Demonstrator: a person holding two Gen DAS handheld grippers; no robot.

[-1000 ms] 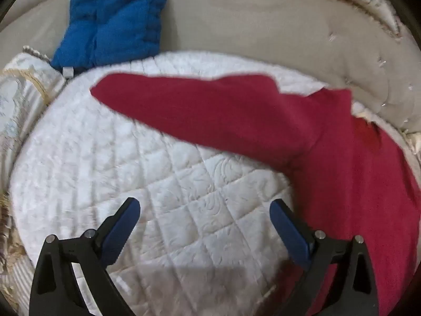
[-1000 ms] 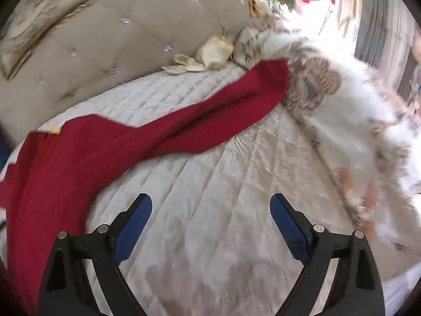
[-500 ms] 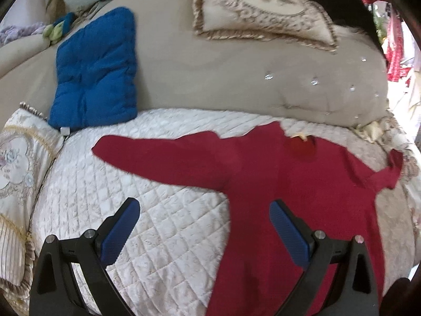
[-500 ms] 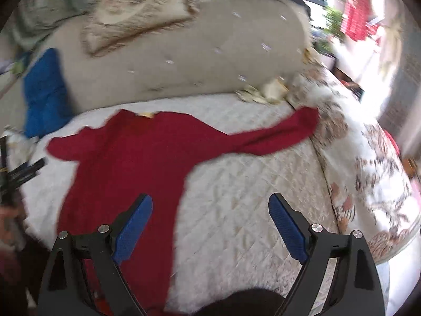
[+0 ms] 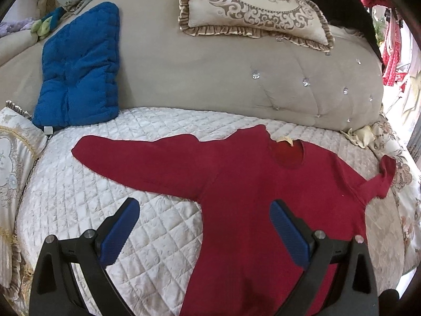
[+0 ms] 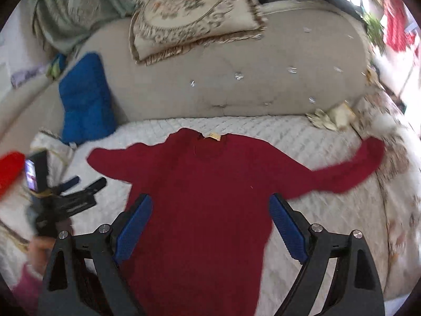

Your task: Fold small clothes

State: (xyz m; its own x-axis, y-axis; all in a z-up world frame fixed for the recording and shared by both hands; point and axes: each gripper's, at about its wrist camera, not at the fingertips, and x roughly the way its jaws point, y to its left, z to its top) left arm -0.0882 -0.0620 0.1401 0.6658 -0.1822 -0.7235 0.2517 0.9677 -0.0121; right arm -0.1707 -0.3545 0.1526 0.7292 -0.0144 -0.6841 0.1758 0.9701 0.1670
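A dark red long-sleeved sweater lies flat on the white quilted seat, neck toward the backrest, both sleeves spread out sideways. It also shows in the right wrist view. My left gripper is open and empty, held above the seat over the sweater's left armpit. My right gripper is open and empty, held above the middle of the sweater's body. The left gripper also shows at the left of the right wrist view, held in a hand.
A beige tufted backrest runs behind the seat. A blue quilted cushion leans at its left. An embroidered cushion lies on top. Patterned cushions sit at the left edge, a floral cover at the right.
Both grippers have pulled back and up from the sleeves, so the whole spread sweater now shows. The right wrist view has swung left toward the sweater's body. Both stay open.
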